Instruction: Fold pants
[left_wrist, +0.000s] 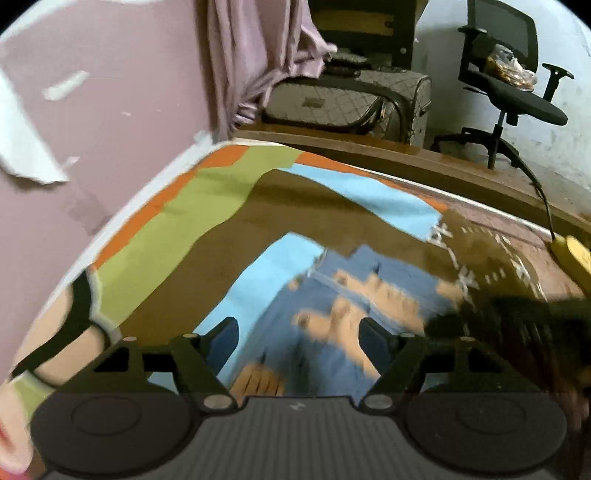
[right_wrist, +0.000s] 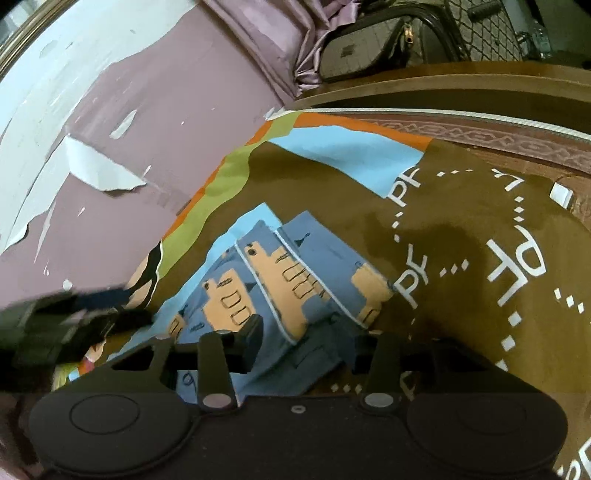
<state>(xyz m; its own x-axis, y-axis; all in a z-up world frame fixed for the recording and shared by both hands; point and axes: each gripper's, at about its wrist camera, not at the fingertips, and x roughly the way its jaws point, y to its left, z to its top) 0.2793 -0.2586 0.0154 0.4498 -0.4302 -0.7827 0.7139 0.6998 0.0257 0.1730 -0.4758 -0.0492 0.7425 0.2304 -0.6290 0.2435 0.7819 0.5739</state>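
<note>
The folded pants (right_wrist: 291, 291) lie on a patterned bedsheet (right_wrist: 461, 229), long axis running toward the mauve wall (right_wrist: 147, 122). The left tongs (left_wrist: 297, 339) gape empty above them. The right tongs (right_wrist: 306, 343) stand parted around the fabric's near edge.

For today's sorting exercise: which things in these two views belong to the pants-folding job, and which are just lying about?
Belongs to the job:
blue patterned pants
left gripper, jaws open
right gripper, jaws apart over the pants
printed bedspread underneath

Just lying about:
office chair
quilted bag
lilac curtain
</note>
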